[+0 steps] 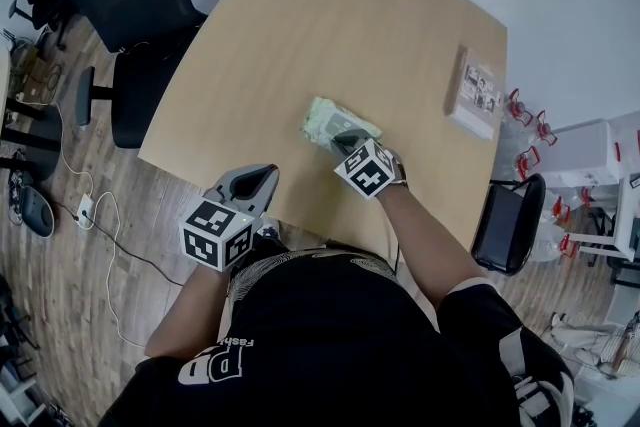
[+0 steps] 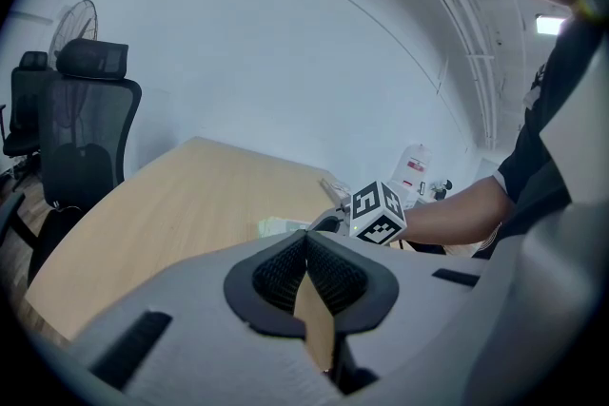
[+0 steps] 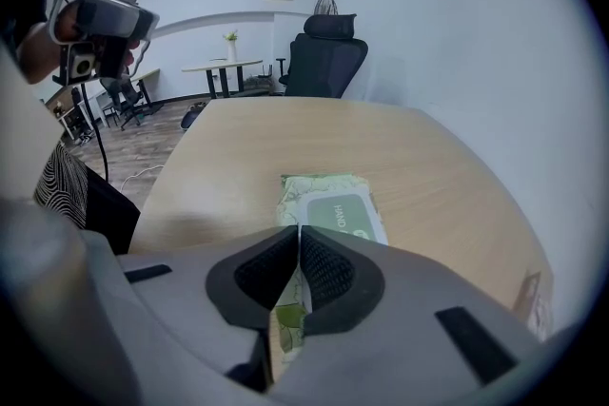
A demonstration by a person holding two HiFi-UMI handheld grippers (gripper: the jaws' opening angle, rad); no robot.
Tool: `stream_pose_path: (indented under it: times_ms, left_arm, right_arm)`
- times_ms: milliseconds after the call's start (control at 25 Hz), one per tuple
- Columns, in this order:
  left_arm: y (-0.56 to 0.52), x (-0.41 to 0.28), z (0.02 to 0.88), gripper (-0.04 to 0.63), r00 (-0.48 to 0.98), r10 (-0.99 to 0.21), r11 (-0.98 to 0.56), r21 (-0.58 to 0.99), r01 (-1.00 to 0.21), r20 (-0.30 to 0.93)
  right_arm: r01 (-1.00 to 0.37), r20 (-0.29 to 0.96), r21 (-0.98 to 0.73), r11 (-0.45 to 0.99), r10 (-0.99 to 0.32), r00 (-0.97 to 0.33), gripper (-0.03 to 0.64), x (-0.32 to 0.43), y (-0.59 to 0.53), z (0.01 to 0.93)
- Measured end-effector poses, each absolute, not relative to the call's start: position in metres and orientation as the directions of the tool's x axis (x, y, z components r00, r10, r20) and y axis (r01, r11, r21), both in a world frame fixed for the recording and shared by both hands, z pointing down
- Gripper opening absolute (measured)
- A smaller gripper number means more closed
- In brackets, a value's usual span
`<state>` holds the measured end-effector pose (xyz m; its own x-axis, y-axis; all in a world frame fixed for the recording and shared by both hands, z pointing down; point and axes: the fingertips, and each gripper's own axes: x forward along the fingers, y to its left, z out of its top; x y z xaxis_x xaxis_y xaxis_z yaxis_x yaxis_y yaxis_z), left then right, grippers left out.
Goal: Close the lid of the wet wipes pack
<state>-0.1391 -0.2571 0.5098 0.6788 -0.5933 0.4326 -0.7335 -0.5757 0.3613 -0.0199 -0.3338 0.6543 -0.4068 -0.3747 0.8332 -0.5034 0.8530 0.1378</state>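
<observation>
The right gripper (image 3: 298,231) has its jaws pressed together with nothing between them, and its tips sit at the near end of the wet wipes pack (image 3: 322,190), right at the near edge of the lid (image 3: 341,216); in the head view the same gripper (image 1: 347,139) overlaps the pack's near right corner. I judge this to be the pressing step itself, or its very end: the clenched jaws serve as a blunt tip to push the lid down, not to grasp anything. The lid looks flat against the pack, with no raised edge that I can see, though whether it is fully stuck down cannot be told. If it is not, the next move calls for a light downward press run along the lid from its near edge to its far one, gentle enough that the soft pack does not slide. The pack is a pale green soft pouch with a leafy print, and the lid is a rounded grey-green flap with white lettering on top. The left gripper (image 1: 262,177), also clenched on nothing, hangs well to the near left of the pack, off the edge of the table (image 1: 330,25), taking no part. A flat box (image 1: 475,93) lies well to the far right of the pack.
</observation>
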Motion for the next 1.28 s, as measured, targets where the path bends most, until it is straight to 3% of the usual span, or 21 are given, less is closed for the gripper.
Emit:
stream_pose_path:
  times_ms: [320,720,1280]
  left_arm:
    - [-0.257,-0.14,0.51,0.017,0.682,-0.592,-0.577,0.365,-0.731,0.429]
    - [-0.255,-0.143,0.513,0.017,0.686,-0.582,-0.579,0.37,-0.727,0.436]
    - [-0.257,-0.153,0.507,0.017,0.752,-0.514,-0.663,0.365,-0.654,0.412]
  right_arm:
    - [-0.523,0.831,0.122,0.844,-0.375,-0.412,0.012,-0.021,-0.335,0.657]
    - [-0.597,0.817,-0.024,0.802,-0.328,-0.474,0.008,-0.018,-0.337,0.663]
    - [-0.737,0.753,-0.082,0.671,-0.443,-0.487,0.008,-0.019,-0.335,0.644]
